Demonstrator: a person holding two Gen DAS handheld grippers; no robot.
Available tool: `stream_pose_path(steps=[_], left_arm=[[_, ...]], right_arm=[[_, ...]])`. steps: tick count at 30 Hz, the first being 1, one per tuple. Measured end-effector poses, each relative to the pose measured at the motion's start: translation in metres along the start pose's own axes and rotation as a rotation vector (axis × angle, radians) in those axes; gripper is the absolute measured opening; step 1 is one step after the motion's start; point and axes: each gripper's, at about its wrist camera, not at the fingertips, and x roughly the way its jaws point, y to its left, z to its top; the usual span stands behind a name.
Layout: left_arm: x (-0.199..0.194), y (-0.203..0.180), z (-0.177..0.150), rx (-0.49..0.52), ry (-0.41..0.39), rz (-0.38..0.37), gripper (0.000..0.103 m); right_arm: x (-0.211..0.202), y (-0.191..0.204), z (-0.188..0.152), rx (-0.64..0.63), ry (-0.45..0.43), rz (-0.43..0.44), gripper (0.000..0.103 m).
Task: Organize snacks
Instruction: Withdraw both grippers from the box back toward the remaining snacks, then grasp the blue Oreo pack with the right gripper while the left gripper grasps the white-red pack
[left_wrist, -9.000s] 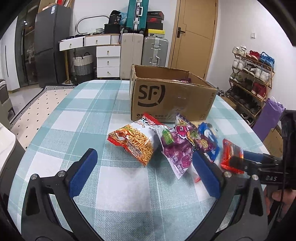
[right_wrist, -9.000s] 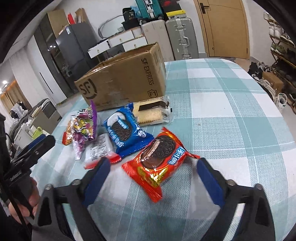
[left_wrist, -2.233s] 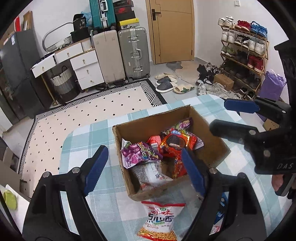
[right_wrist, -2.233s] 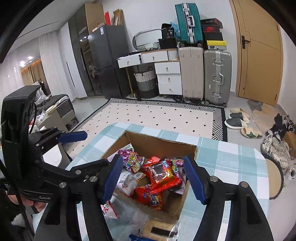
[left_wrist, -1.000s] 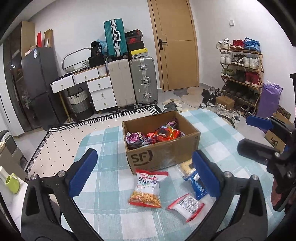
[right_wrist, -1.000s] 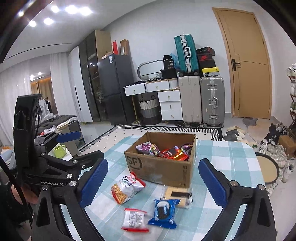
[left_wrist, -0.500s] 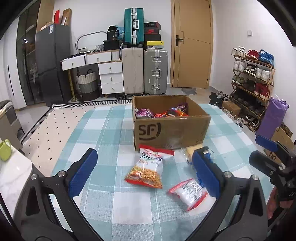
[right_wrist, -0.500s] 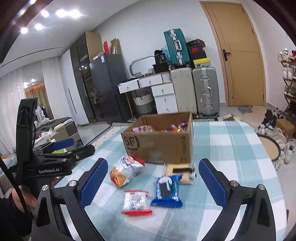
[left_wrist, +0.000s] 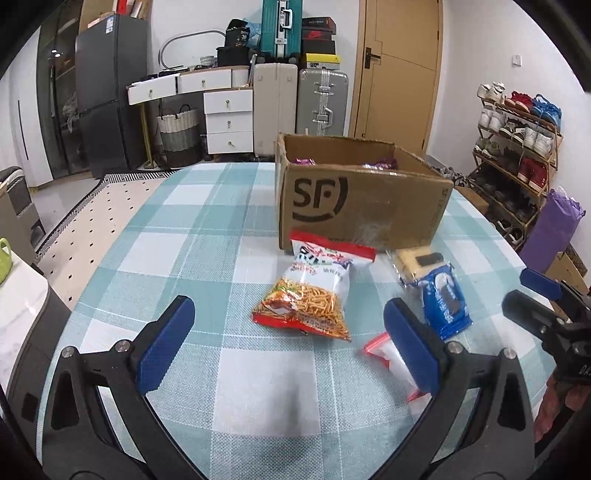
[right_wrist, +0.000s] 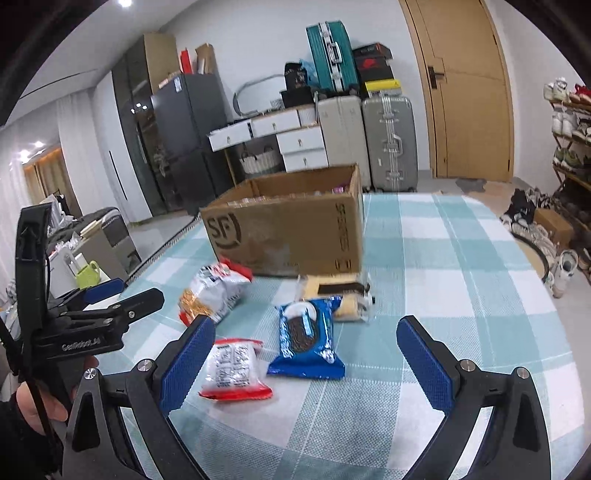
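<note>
A brown SF cardboard box stands on the checked table with snack packs inside. In front of it lie a red and white noodle snack bag, a blue cookie pack, a clear pack of biscuits and a small white and red packet. My left gripper is open and empty, just short of the noodle bag. My right gripper is open and empty, over the blue pack and the small packet.
The table has a teal and white checked cloth. Its right edge drops toward a shoe rack. Suitcases, drawers and a dark fridge stand behind. A green mug sits on a side surface at the left.
Both grippers have come down from above the box and closer to the loose snacks on the table. Both stay open and empty.
</note>
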Motion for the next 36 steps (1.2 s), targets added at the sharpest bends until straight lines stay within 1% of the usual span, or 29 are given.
stream_pose_path(steps=[6,11,15,22,23,24,25,26,27,29,30,31,33,36], left_arm=[[0.016,-0.001,-0.010,-0.004,0.020,0.000,0.102],[0.023,0.003,-0.014,-0.019,0.026,-0.008,0.102],[0.029,0.006,-0.015,-0.032,0.044,-0.017,0.102],[0.039,0.015,-0.016,-0.074,0.075,-0.040,0.102],[0.040,0.015,-0.017,-0.079,0.081,-0.041,0.102],[0.041,0.015,-0.018,-0.083,0.088,-0.044,0.102],[0.042,0.016,-0.019,-0.087,0.093,-0.046,0.102],[0.042,0.016,-0.018,-0.088,0.094,-0.047,0.102],[0.043,0.016,-0.018,-0.088,0.093,-0.047,0.102],[0.044,0.015,-0.018,-0.085,0.094,-0.045,0.102],[0.044,0.014,-0.019,-0.083,0.095,-0.044,0.102],[0.044,0.014,-0.019,-0.081,0.097,-0.042,0.102],[0.045,0.014,-0.019,-0.082,0.099,-0.039,0.102],[0.046,0.013,-0.019,-0.078,0.098,-0.036,0.102]], right_arm=[[0.027,-0.002,-0.003,-0.014,0.071,-0.006,0.100],[0.051,0.001,0.000,-0.059,0.121,-0.024,0.100],[0.065,0.002,0.002,-0.067,0.167,-0.012,0.100],[0.087,0.005,0.003,-0.088,0.232,-0.049,0.098],[0.091,0.005,0.003,-0.087,0.251,-0.060,0.096],[0.093,0.004,0.002,-0.081,0.260,-0.061,0.089],[0.094,0.003,0.002,-0.075,0.265,-0.057,0.076],[0.098,0.000,0.001,-0.065,0.282,-0.054,0.070],[0.100,-0.001,0.001,-0.057,0.293,-0.055,0.067],[0.099,-0.002,0.001,-0.056,0.288,-0.059,0.060],[0.099,-0.001,0.001,-0.059,0.284,-0.054,0.047],[0.099,-0.002,0.001,-0.058,0.282,-0.044,0.045],[0.095,-0.005,0.002,-0.043,0.268,-0.024,0.045],[0.085,-0.009,0.003,-0.021,0.218,-0.006,0.045]])
